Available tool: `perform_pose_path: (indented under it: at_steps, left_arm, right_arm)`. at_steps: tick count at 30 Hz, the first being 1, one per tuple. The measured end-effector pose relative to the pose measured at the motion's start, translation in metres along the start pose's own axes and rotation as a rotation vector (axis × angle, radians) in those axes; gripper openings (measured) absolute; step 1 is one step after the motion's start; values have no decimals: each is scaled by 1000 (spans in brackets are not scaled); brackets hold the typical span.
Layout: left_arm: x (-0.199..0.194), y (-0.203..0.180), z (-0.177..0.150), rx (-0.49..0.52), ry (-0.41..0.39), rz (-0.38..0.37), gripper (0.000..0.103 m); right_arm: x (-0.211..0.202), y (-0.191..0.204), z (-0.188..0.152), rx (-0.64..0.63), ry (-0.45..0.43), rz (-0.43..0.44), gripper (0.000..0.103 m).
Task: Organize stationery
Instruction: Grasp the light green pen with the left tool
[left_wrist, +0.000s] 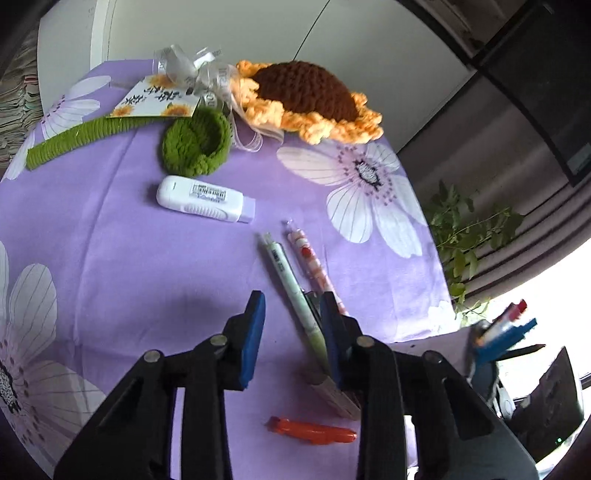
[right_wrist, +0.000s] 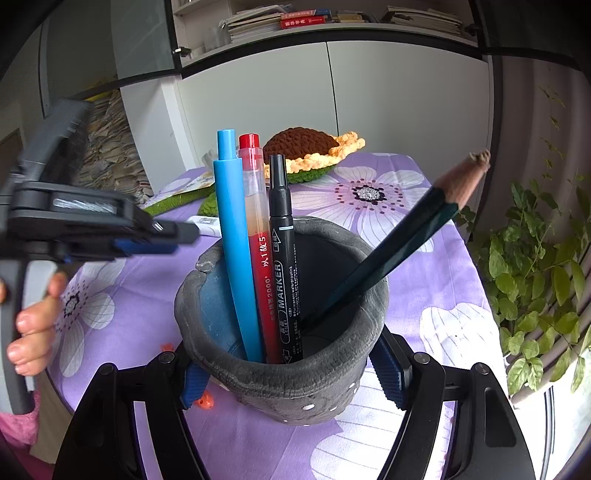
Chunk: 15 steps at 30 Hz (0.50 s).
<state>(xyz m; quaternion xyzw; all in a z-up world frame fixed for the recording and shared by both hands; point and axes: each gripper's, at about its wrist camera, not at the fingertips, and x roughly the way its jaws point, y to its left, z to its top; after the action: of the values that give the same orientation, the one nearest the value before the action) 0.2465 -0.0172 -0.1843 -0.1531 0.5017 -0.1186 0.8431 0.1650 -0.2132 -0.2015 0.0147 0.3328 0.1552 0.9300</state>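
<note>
Hovering over the cloth, the left gripper (left_wrist: 291, 336) is partly open and empty. The green pen (left_wrist: 291, 284) lies just past its right pad, long axis running 11 to 5 o'clock, probably the next pick. The right gripper (right_wrist: 291, 373) clamps the pen cup (right_wrist: 280, 369).

The left wrist view looks steeply down, close over the purple flowered tablecloth (left_wrist: 129, 240), while the right wrist view faces across it toward white cabinets (right_wrist: 406, 103), both sharing the crocheted brown-and-yellow sunflower (left_wrist: 306, 92) at the far edge.
</note>
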Motion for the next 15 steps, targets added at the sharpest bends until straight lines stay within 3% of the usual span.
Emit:
perform_pose_path:
  at_steps: [5, 10, 12, 15]
  left_arm:
    - [14, -8, 11, -17, -8, 94, 27]
    - [39, -11, 21, -34, 87, 141, 26]
    - [39, -18, 24, -5, 53, 188, 26]
    - [40, -21, 23, 6, 45, 197, 24]
  right_arm:
    - [0, 1, 1, -1, 2, 0, 75]
    - [0, 0, 1, -3, 2, 5, 75]
    - [0, -1, 2, -4, 2, 7, 75]
    - [1, -1, 1, -5, -1, 8, 75]
